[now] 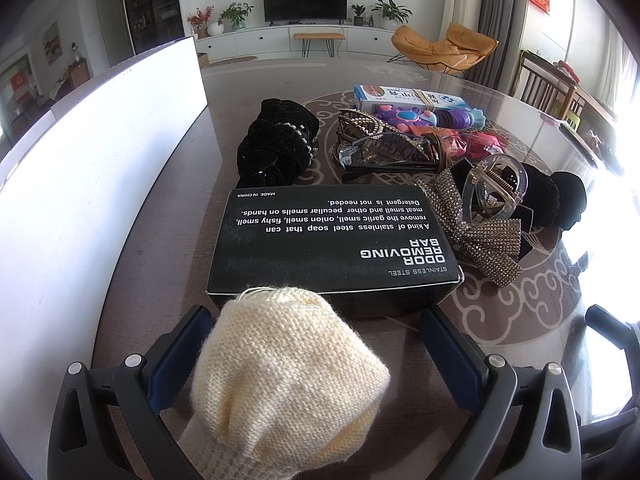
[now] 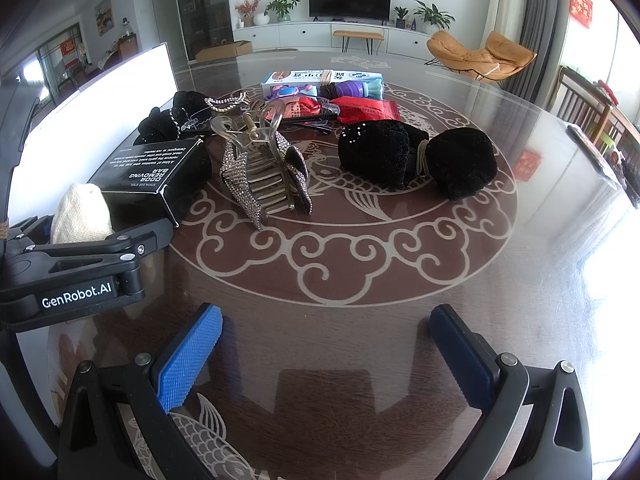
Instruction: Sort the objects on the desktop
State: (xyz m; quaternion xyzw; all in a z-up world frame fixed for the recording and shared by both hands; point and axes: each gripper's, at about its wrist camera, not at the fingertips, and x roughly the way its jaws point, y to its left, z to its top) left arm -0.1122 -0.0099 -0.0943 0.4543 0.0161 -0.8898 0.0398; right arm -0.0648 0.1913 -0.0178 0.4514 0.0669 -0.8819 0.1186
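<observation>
Looking along the left gripper [image 1: 312, 344], its jaws stand spread around a cream knit cloth [image 1: 288, 376], the black box [image 1: 332, 240] at twelve o'clock. Right view: the right gripper [image 2: 326, 340] gapes empty over the table [image 2: 360, 344], hair clip [image 2: 260, 168] at eleven o'clock.

Bare dark glass-topped table [image 2: 340, 360] lies open ahead of the right gripper [image 2: 326, 356]. Ahead of the left gripper [image 1: 312, 344], a black cardboard box [image 1: 332, 240] blocks passage; a white upright panel [image 1: 100, 152] walls its left.

Glossy patterned table [image 2: 360, 340]: black box [image 1: 332, 240], hair clips [image 2: 260, 172], scrunchies [image 2: 416, 156].
</observation>
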